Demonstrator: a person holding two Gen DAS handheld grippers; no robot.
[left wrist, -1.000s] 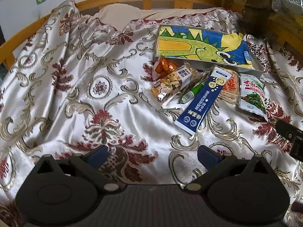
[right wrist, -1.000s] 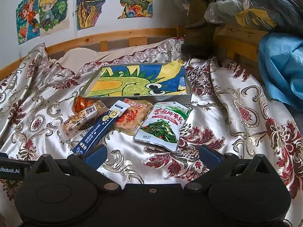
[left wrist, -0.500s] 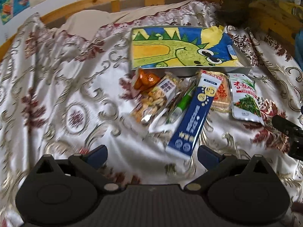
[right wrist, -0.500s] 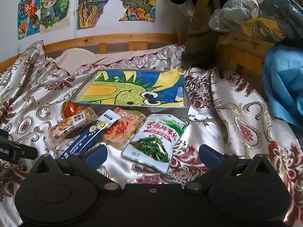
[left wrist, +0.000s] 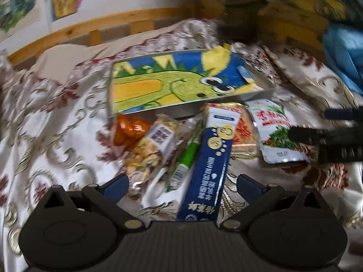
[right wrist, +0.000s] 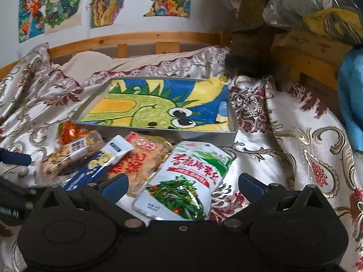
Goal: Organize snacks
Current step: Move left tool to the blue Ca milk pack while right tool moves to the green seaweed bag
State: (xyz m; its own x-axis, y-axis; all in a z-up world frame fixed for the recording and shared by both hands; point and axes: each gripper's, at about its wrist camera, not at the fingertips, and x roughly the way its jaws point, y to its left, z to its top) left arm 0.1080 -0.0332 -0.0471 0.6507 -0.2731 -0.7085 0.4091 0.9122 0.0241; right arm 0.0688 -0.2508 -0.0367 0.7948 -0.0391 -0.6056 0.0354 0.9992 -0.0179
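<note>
Notably, both grippers are gaping wide and empty: left gripper (left wrist: 182,184) is straddling the blue stick box (left wrist: 209,165), lengthwise ahead; right gripper (right wrist: 183,184) is framing the seaweed pouch (right wrist: 185,179).

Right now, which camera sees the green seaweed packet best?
The right wrist view: the seaweed packet lies sharp and whole between the open fingers of the right gripper. The left wrist view shows it blurred, off to the side, partly behind that gripper.
</note>
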